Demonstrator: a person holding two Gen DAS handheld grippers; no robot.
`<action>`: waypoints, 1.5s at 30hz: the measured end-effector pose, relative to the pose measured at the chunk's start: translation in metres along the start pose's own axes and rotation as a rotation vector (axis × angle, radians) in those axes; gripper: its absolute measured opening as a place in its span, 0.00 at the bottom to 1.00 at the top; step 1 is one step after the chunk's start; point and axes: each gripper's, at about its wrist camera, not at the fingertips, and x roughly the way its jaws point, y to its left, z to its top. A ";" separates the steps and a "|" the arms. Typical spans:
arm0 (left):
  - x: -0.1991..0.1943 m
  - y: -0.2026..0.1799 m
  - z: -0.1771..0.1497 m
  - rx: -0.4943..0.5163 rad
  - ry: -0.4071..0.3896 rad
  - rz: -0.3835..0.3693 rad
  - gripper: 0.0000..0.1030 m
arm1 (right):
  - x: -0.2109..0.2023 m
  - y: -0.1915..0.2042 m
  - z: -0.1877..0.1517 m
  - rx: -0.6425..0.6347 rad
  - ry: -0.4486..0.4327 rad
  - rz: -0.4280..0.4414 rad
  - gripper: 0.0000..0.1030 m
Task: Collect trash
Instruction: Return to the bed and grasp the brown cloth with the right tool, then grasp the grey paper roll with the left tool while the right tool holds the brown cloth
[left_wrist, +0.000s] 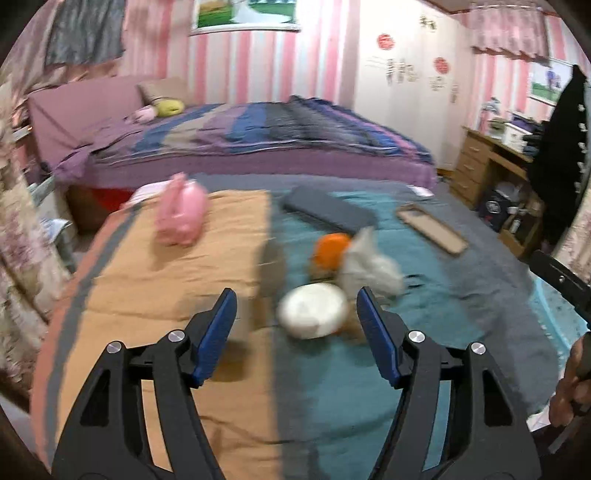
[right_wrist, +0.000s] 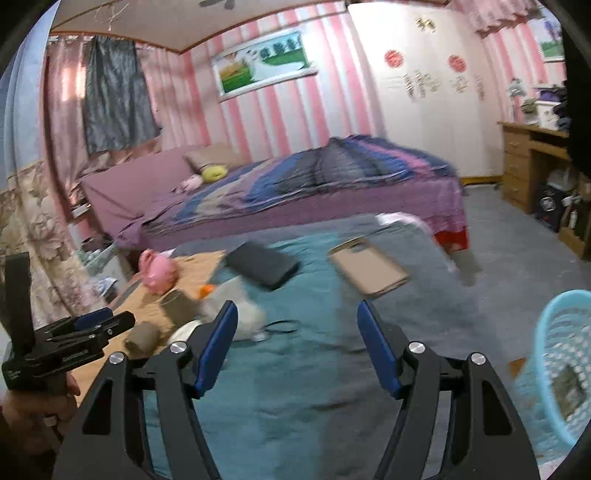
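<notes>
Several bits of litter lie blurred on a teal and orange blanket (left_wrist: 207, 369). Among them are a white round lid or bowl (left_wrist: 313, 311), a crumpled white wad (left_wrist: 369, 267) and an orange piece (left_wrist: 330, 249). My left gripper (left_wrist: 295, 299) is open just short of the white round piece, with nothing between its pads. My right gripper (right_wrist: 297, 310) is also open and holds nothing, hovering over bare teal blanket (right_wrist: 295, 387). The wad (right_wrist: 236, 306) shows just past its left finger. A light blue mesh basket (right_wrist: 565, 354) with something dark inside stands at the right edge.
On the blanket also lie a pink bag (left_wrist: 181, 214), a dark flat case (left_wrist: 327, 212), a cardboard tray (left_wrist: 430, 229), a brown roll (right_wrist: 142, 338) and a black cord loop (right_wrist: 280, 326). A purple bed (right_wrist: 295, 184) lies beyond, and a wooden desk (right_wrist: 524, 162) at the right.
</notes>
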 end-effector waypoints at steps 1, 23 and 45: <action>0.000 0.012 -0.002 -0.005 0.004 0.011 0.64 | 0.008 0.011 -0.002 -0.014 0.018 0.016 0.65; 0.035 0.073 -0.034 -0.068 0.119 0.013 0.73 | 0.133 0.116 -0.048 -0.251 0.356 -0.023 0.57; 0.076 0.060 -0.029 -0.099 0.205 -0.005 0.60 | 0.107 0.095 -0.033 -0.211 0.268 0.016 0.39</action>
